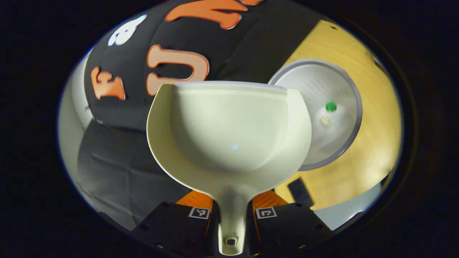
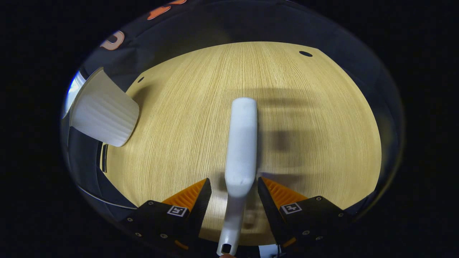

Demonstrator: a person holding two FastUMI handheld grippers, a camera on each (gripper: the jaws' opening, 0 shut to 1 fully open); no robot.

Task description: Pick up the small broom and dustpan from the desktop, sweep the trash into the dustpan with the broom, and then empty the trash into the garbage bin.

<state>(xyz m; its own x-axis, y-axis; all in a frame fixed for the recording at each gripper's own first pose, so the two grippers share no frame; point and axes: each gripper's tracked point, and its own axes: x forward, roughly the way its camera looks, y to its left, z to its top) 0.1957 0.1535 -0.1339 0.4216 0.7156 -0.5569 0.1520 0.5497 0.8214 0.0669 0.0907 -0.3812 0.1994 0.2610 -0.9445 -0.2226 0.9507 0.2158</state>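
A cream dustpan point(image 1: 229, 136) stands up in front of the left gripper view, its scoop facing me and looking bare. My left gripper point(image 1: 232, 206) is shut on its handle. Just behind its right edge is the white garbage bin point(image 1: 337, 89), seen from above, with a green bit point(image 1: 330, 106) and a pale bit point(image 1: 325, 120) inside. In the right gripper view the white broom point(image 2: 242, 143) lies lengthwise on the wooden desktop point(image 2: 186, 136). My right gripper point(image 2: 233, 184) is open, its fingers on either side of the handle with a gap on the left. The bin point(image 2: 104, 114) stands at the far left.
The black cloth wall rises behind the dustpan and bin. A small dark rectangle point(image 1: 300, 191) sits on the desktop near the bin. Two dark holes point(image 2: 305, 53) point(image 2: 140, 79) mark the desktop's far corners. A shadow falls right of the broom.
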